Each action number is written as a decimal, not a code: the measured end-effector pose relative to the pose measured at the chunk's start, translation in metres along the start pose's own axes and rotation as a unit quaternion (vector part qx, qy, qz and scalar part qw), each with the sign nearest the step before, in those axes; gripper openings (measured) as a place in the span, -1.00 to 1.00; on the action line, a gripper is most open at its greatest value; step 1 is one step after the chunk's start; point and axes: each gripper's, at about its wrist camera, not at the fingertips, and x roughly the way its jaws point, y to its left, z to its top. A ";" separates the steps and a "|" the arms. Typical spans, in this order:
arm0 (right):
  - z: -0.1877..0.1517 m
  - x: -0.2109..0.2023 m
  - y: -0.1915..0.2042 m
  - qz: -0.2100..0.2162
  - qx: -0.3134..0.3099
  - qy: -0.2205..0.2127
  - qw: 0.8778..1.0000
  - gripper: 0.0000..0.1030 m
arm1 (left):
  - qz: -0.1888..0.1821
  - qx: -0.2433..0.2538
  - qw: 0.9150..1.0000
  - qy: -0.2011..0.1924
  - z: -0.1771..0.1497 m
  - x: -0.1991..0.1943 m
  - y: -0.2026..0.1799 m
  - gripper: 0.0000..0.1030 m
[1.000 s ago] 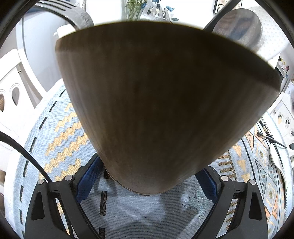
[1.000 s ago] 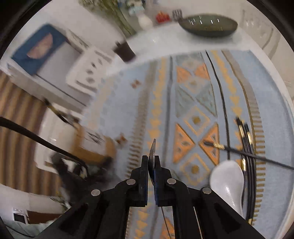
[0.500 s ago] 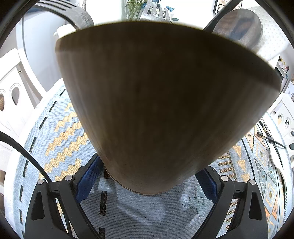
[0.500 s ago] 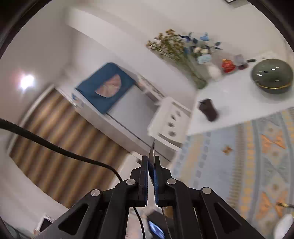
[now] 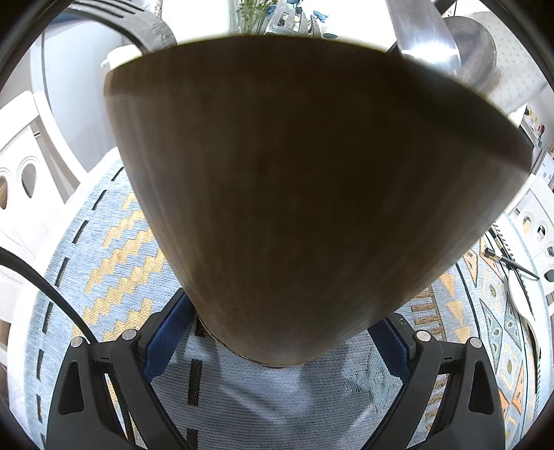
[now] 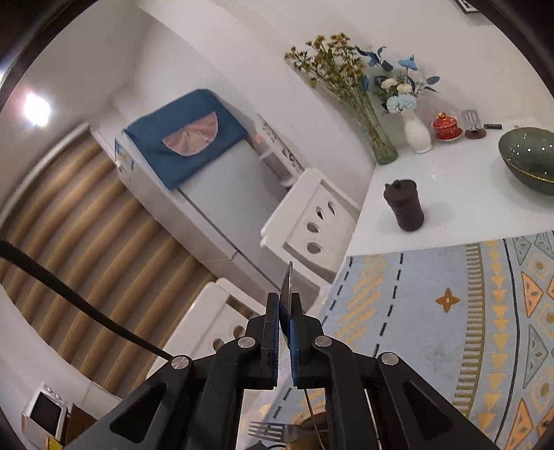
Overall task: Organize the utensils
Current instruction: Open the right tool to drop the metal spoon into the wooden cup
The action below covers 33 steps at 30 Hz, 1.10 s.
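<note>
Upright, wooden holder [image 5: 294,207] holds fork [image 5: 291,20] and spoon [image 5: 464,59].

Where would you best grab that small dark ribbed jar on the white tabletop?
Probably around its cylindrical middle, coming in level from the patterned mat side. The small dark ribbed jar stands upright and alone on the white tabletop, and its knobbly top looks awkward to pinch.
</note>
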 end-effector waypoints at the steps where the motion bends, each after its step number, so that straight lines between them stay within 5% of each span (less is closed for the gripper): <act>1: -0.002 0.000 0.000 -0.003 -0.002 0.001 1.000 -0.92 | 0.000 0.000 1.000 0.000 0.000 0.000 0.000 0.86; 15: -0.016 -0.014 0.000 -0.025 -0.009 -0.019 0.999 -0.91 | -0.001 0.000 1.000 0.000 0.001 -0.001 -0.001 0.86; 24: -0.020 -0.024 0.001 -0.012 0.002 0.003 1.000 -0.86 | -0.001 -0.001 1.000 0.001 0.000 0.000 0.000 0.86; 30: -0.010 -0.054 0.003 -0.003 0.020 -0.002 1.000 -0.62 | -0.001 -0.001 1.000 0.002 0.002 0.001 0.002 0.86; 33: 0.004 -0.087 0.006 0.006 0.023 -0.035 0.999 -0.14 | -0.001 -0.001 1.000 0.002 0.002 0.001 0.002 0.86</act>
